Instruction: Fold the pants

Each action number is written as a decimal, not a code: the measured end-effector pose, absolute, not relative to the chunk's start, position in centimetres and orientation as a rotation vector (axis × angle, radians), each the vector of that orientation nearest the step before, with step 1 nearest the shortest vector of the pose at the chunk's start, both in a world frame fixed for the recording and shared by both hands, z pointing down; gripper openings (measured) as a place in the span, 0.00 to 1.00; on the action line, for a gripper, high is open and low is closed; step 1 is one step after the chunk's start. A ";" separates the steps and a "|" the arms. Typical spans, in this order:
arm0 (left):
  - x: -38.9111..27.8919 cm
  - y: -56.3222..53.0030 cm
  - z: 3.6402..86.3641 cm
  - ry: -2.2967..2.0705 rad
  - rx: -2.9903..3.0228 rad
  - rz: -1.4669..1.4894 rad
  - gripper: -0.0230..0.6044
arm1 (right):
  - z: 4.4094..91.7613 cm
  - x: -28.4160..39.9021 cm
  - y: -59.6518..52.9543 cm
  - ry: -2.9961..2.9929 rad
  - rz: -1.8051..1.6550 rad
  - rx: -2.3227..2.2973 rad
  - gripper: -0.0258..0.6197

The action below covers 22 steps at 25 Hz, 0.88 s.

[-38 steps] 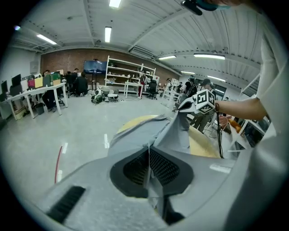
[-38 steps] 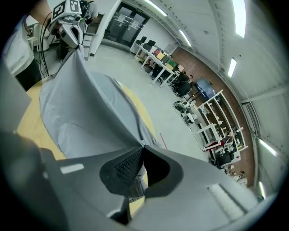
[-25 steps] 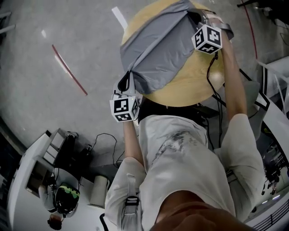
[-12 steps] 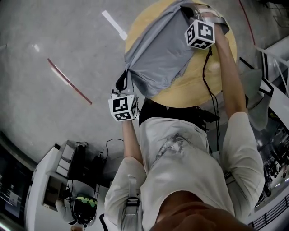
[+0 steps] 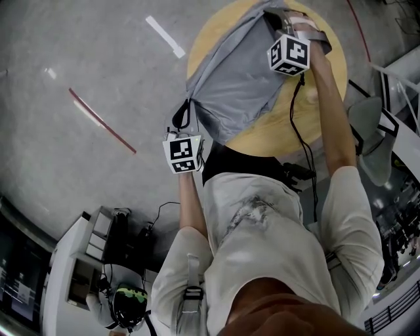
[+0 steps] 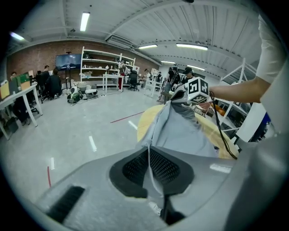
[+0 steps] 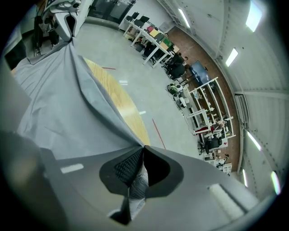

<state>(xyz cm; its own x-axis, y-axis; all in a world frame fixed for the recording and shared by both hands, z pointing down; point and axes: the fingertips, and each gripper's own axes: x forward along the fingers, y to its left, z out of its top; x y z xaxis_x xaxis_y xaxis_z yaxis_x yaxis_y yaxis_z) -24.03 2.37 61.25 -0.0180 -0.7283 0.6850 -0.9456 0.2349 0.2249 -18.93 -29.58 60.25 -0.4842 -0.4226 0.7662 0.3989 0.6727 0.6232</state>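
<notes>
Head view, left to right.

At the left of the frame the grey floor carries a red line [image 5: 102, 118] and a short white tape strip [image 5: 165, 36].

Left of centre is the left gripper [image 5: 184, 113], with its marker cube below it in the frame. It sits just outside the lower-left rim of the round wooden table [image 5: 315, 111]. In the left gripper view, its jaws [image 6: 149, 151] are pressed together on a thin fold of the pants [image 6: 180, 131], which runs up between the pads.

At upper centre the grey pants [image 5: 239, 79] lie spread over the table. They are stretched between the two grippers, and the lower-left corner is drawn past the table's edge. Bare wood shows below and to the right of the cloth.

At the upper right the right gripper [image 5: 279, 20] is over the far part of the table, at the top edge of the pants. In the right gripper view, its jaws [image 7: 142, 151] are closed on the cloth, with a bunched strip showing between the pads. From there the pants [image 7: 49, 103] run off to the upper left of that frame, with the table [image 7: 117, 94] beneath.

A black cable [image 5: 298, 125] hangs from the right gripper across the bare wood.
</notes>
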 end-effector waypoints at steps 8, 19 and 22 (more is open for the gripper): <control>-24.3 2.4 59.7 -1.850 1.565 0.405 0.20 | 58.2 -19.2 -28.1 -1.920 -0.998 0.070 0.18; -22.1 4.2 52.5 -1.980 1.681 0.396 0.20 | 49.8 -16.9 -21.1 -2.067 -1.030 0.203 0.19; -20.7 5.7 49.9 -2.015 1.714 0.381 0.19 | 46.6 -15.5 -18.0 -2.113 -1.041 0.238 0.17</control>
